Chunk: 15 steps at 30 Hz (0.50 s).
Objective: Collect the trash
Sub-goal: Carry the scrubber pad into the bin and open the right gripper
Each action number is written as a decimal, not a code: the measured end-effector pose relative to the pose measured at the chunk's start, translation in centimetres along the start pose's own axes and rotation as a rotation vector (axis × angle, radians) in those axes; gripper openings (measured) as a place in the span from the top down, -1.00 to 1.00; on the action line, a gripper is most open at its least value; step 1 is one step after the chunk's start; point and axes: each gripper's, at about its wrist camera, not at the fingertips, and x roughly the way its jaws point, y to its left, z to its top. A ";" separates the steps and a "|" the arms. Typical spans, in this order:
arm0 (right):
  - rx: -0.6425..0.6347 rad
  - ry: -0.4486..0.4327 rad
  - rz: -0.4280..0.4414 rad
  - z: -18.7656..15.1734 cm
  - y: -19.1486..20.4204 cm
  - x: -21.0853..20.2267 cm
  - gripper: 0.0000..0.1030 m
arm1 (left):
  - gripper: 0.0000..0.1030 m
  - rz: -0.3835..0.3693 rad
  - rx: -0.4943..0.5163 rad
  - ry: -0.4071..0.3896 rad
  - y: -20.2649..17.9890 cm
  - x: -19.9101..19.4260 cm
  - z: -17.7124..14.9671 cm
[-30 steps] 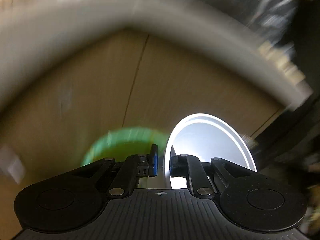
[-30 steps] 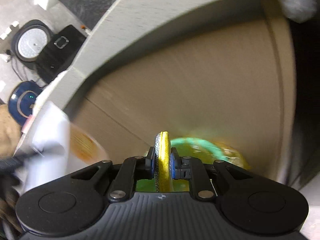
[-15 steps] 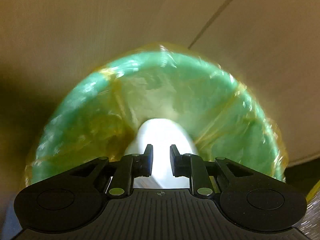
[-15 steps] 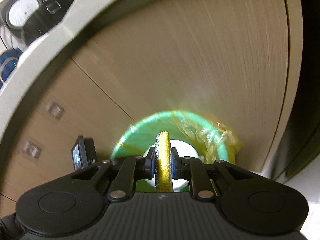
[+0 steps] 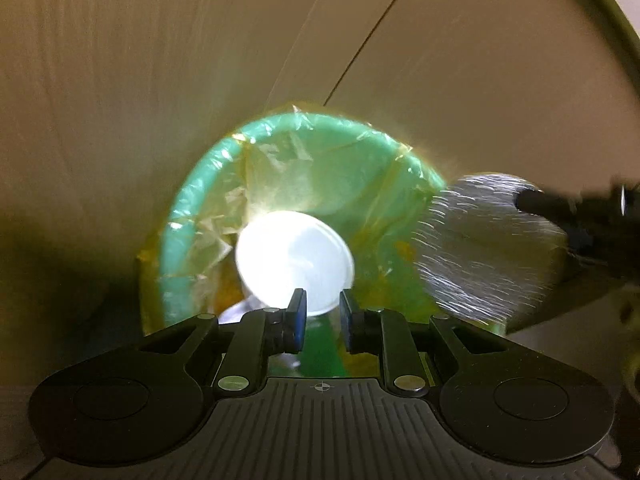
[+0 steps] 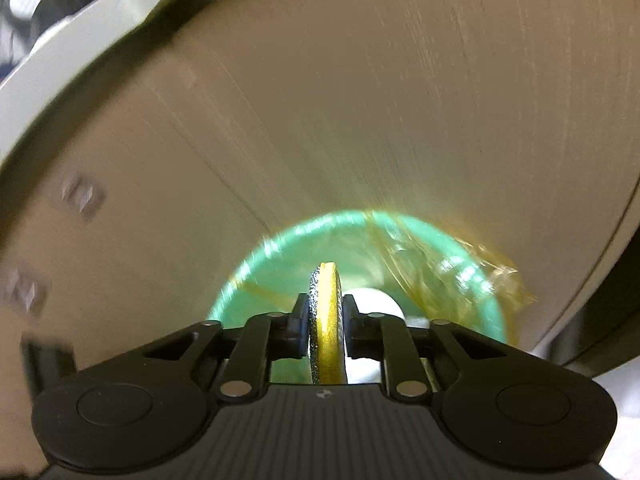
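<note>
A green trash bin [image 5: 208, 184] lined with a yellow plastic bag stands against a wooden cabinet; it also shows in the right wrist view [image 6: 260, 264]. A white paper plate [image 5: 294, 260] lies inside it. My left gripper [image 5: 322, 312] is open and empty just above the bin's mouth. My right gripper [image 6: 325, 312] is shut on a yellow sponge with a grey scouring side [image 6: 326, 320], held edge-on over the bin. In the left wrist view the sponge [image 5: 480, 240] and the right gripper's black fingers [image 5: 560, 208] show blurred at the bin's right rim.
Light wooden cabinet doors [image 5: 160, 60] rise behind the bin, with a pale countertop edge [image 6: 80, 56] above. Small square handles [image 6: 82, 196] sit on the cabinet at left in the right wrist view. Dark floor [image 6: 592, 344] lies right of the bin.
My left gripper let go of the white plate, which dropped into the bin, and has drawn back a little. My right gripper has carried the sponge closer over the bin.
</note>
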 end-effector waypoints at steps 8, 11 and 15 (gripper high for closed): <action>0.021 0.029 -0.080 -2.8 -0.5 -1.0 -0.17 | 0.60 0.020 0.037 -0.018 -0.7 -1.0 -0.1; 0.051 0.054 -0.102 -4.1 -1.4 -1.6 -0.17 | 0.60 0.018 0.067 -0.004 -1.5 -1.1 -0.2; 0.033 0.057 -0.128 -4.9 -1.3 -2.6 -0.17 | 0.60 0.032 0.107 -0.040 -2.8 -2.4 0.1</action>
